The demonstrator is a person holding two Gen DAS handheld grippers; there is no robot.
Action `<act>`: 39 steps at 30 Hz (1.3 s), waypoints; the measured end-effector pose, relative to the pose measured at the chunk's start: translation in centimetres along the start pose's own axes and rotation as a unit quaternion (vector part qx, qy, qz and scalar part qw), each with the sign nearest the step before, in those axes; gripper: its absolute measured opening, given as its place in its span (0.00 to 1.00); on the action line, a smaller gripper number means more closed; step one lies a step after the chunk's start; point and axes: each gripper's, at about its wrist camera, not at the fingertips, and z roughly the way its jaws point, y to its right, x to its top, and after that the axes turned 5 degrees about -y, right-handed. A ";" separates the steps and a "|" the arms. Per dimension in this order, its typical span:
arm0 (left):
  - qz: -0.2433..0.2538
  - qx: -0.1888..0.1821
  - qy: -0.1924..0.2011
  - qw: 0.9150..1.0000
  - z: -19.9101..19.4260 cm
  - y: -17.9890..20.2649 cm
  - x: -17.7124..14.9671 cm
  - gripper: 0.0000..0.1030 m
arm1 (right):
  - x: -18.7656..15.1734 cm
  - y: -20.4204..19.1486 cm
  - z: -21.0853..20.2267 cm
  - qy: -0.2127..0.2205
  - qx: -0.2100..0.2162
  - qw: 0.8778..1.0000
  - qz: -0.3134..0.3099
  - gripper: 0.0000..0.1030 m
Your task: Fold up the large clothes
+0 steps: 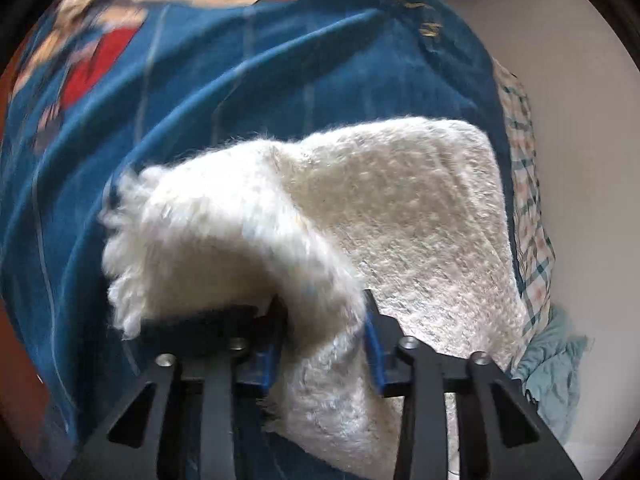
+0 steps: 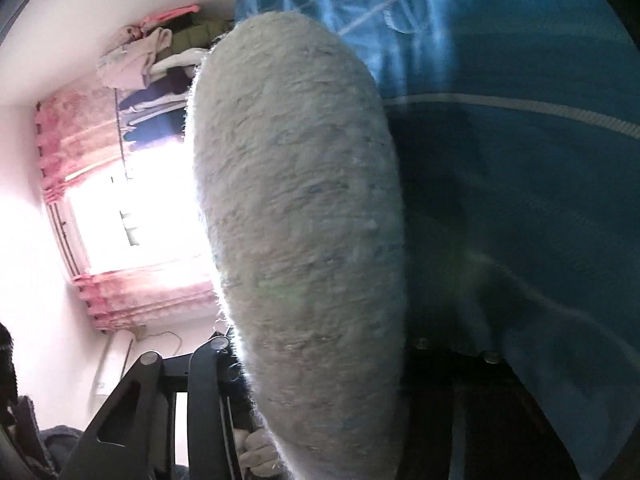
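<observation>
You are handling a white fleecy garment [image 1: 400, 216]: thick pile, soft and limp, so judge it light but bulky, and likely to sag or slide out of a shallow pinch. Take it at a doubled edge or corner, deep between the pads, not by the loose fluff. It lies partly folded on a blue printed blanket [image 1: 240, 92], with a checked cloth [image 1: 528, 208] just beside its far edge. Left gripper [image 1: 324, 320]: a raised flap of the fleece passes between the blue-padded fingers [image 1: 374, 344], which look clamped on it. Right gripper [image 2: 316, 364]: the same fleece bulges up through the gap, backlit by the window [image 2: 140, 208]; one finger [image 2: 208, 380] shows, the other is in shadow, so you cannot tell whether the pads press
</observation>
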 end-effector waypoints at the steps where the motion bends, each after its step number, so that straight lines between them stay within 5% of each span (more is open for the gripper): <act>1: 0.003 -0.005 0.000 1.000 -0.2 0.4 0.2 0.27 | 0.0 -0.5 -0.6 0.005 0.003 1.000 0.000 0.46; 7: 0.037 -0.035 0.004 0.999 -0.9 4.5 2.4 0.27 | 2.3 -4.5 -2.5 0.036 0.037 0.999 -0.011 0.45; 15: 0.078 -0.069 -0.001 0.995 2.7 14.6 7.0 0.27 | 9.7 -10.6 -5.8 0.080 0.060 0.994 -0.040 0.45; 23: 0.141 -0.116 0.018 0.983 8.6 30.0 13.6 0.26 | 23.6 -13.5 -12.5 0.140 0.133 0.980 -0.054 0.45; 29: 0.209 -0.141 0.019 0.967 19.3 40.8 17.1 0.26 | 35.4 -11.6 -17.7 0.176 0.175 0.966 -0.066 0.46; 32: 0.239 -0.131 -0.001 0.962 25.9 43.6 17.6 0.26 | 39.6 -8.0 -20.2 0.199 0.160 0.966 -0.039 0.46; 35: 0.261 -0.106 -0.041 0.959 32.3 45.4 17.6 0.27 | 41.5 -4.2 -22.7 0.198 0.098 0.975 0.003 0.45; 39: 0.317 -0.089 -0.042 0.943 33.0 46.6 15.5 0.27 | 41.2 -3.8 -24.2 0.172 0.040 0.984 0.013 0.50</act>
